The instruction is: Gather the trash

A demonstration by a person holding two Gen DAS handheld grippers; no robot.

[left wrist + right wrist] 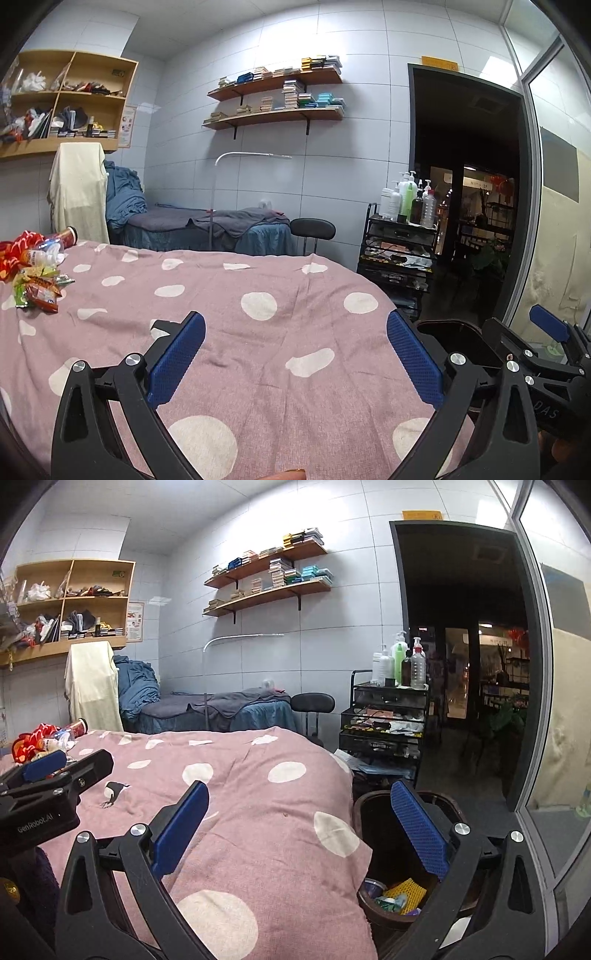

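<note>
Looking at this one, both grippers hang over the near end of the pink spotted bedspread with nothing in them: the left gripper has its blue pads spread wide apart, and the right gripper is just as released, jaws wide with only blanket and bin behind them. The trash pile sits way off at the far left of the bed, a heap of snack wrappers, a crumpled red bag, a plastic bottle and a red can lying on its side. The brown bin is down on the floor at the bed's right edge, just beside the hanging blanket, and it already has a yellow mesh bit and some wrappers at the bottom. My guess is the right one hovers near the bin because that's the drop side, while the left is better placed to reach across for the pile. Well apart for now, so plenty left to collect.
</note>
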